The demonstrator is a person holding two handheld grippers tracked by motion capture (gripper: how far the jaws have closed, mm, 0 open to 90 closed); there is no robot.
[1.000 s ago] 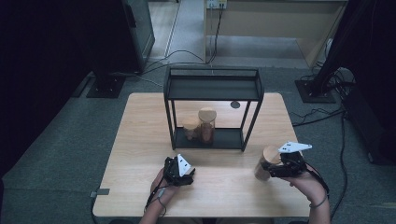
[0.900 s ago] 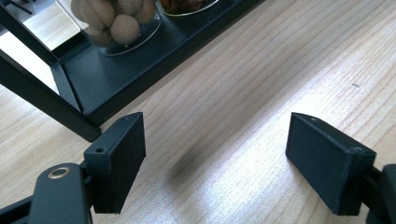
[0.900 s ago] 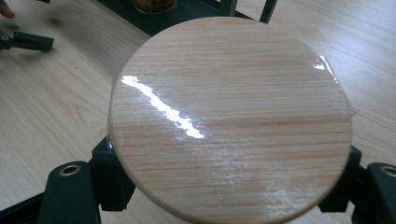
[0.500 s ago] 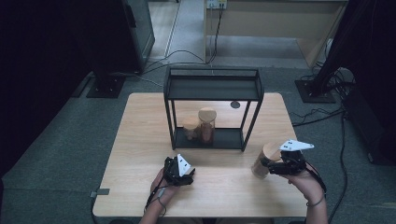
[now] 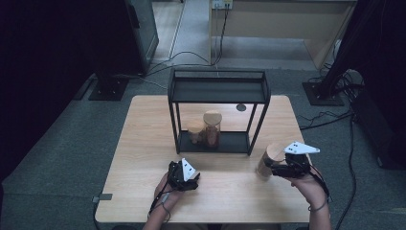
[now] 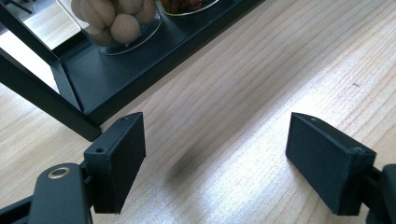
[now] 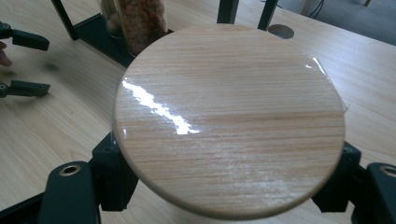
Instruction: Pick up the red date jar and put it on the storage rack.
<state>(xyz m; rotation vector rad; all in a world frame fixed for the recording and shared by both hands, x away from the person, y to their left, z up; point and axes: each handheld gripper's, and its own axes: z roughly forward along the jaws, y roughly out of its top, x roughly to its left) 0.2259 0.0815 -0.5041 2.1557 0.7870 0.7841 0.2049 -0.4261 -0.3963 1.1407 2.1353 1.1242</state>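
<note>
Right claw (image 5: 270,168) is gripping a jar (image 5: 268,160) with a wooden lid (image 7: 229,135) by its sides, jaws sitting on either flank just below the lid, so the jar is staying upright and probably heading for the black shelf rack (image 5: 218,91). Jar is sitting at the desk's (image 5: 143,139) right front, apart from the rack; whether it is resting on the desk or lifted slightly is hard to tell. Two other lidded jars (image 5: 205,128) are already standing on the rack's bottom tier, leaving room to their right. Right hand (image 5: 306,179) is reaching in level from the near edge, claw pointing left. Left claw (image 6: 215,154) is released, jaws apart with nothing between them, parking low over the desk just in front of the rack, angled down.
</note>
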